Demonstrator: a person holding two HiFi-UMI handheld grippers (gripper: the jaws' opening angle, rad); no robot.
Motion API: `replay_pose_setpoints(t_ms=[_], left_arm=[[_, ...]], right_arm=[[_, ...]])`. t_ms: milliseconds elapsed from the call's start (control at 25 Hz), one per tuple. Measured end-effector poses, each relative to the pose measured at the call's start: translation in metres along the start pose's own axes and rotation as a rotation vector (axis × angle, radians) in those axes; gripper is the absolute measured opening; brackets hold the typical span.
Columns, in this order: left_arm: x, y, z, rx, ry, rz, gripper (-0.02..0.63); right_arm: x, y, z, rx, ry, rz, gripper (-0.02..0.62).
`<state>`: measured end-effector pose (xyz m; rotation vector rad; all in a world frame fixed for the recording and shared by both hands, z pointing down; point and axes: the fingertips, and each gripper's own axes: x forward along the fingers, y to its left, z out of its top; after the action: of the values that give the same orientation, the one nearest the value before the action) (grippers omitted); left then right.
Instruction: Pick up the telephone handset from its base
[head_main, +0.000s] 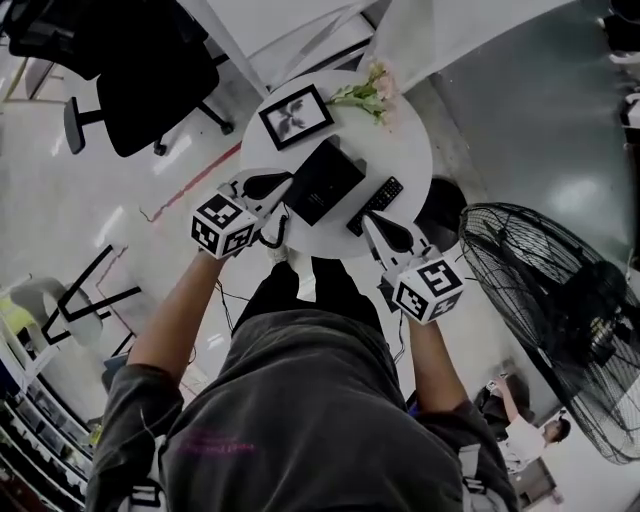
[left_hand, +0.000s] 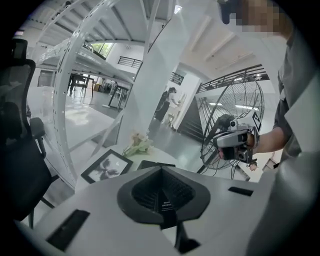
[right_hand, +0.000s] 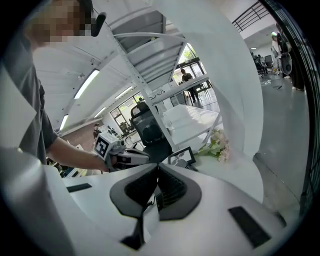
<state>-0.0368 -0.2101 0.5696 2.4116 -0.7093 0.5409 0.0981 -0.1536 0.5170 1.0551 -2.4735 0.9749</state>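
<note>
Both tongs clenched and empty; handset untouched.
At the left edge of the round desk (head_main: 405, 140), the left tongs (head_main: 268, 186) hover with jaws pressed together on nothing, tips just beside the black telephone base (head_main: 325, 180). The slim keypad handset (head_main: 375, 205) lies against the base's right side; whether it sits in a cradle I cannot tell. Right of it, the right tongs (head_main: 380, 226) are likewise clenched on nothing, near the handset's near end. Nothing of the task looks done: opening, gripping and lifting all remain.
</note>
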Motion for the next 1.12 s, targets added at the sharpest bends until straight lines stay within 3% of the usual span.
replay_pose_setpoints(t_ms=[320,440,680,1120], left_arm=[[0.044,0.022,-0.021,-0.009,0.090,-0.035,0.025],[0.059,0.028,-0.029,-0.004,0.133,-0.055,0.088],[0.081,0.033,-0.037,0.010,0.189,-0.094,0.133],[0.097,0.039,-0.065,-0.048,0.287,-0.239,0.176]], right_arm=[[0.002,-0.025,-0.019,0.046,0.035,-0.013,0.021],[0.003,-0.032,-0.023,0.054,0.047,-0.015,0.021],[0.002,-0.043,-0.030,0.077,0.066,-0.028,0.021],[0.009,-0.050,-0.048,0.097,0.104,-0.033,0.021]])
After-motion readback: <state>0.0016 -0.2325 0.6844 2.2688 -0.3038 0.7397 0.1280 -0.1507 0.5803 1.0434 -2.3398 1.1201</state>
